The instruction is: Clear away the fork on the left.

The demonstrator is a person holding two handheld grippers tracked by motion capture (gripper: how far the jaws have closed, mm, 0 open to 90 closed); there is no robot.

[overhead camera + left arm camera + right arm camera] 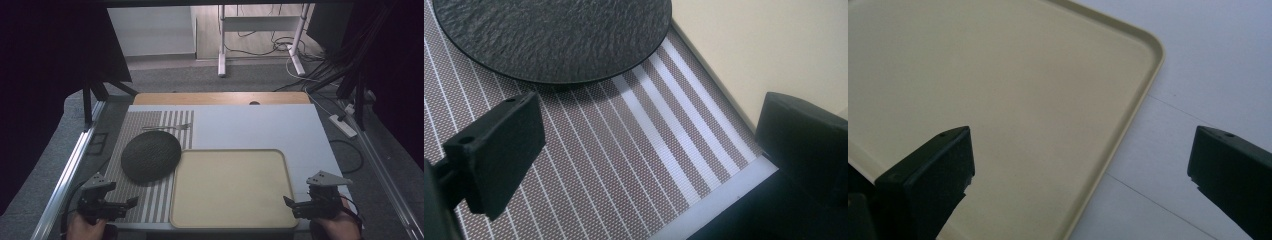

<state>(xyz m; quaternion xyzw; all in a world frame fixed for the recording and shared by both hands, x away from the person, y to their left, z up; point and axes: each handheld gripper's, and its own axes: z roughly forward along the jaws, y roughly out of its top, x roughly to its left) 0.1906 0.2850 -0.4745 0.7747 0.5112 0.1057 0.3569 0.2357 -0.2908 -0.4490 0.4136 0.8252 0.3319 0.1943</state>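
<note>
On the white table [260,125], a striped mat [150,200] is lying under a dark plate [151,155], touching a beige tray [230,187]; left gripper [131,202] and right gripper [290,202] are hovering wide open, empty, over the near edge, grey floor beyond.

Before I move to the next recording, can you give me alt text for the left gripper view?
The left tool, jaws wide open and holding nothing, hovers over a striped placemat. A round dark slate plate lies on the placemat ahead of the jaws, and a beige tray borders the placemat at upper right.
</note>
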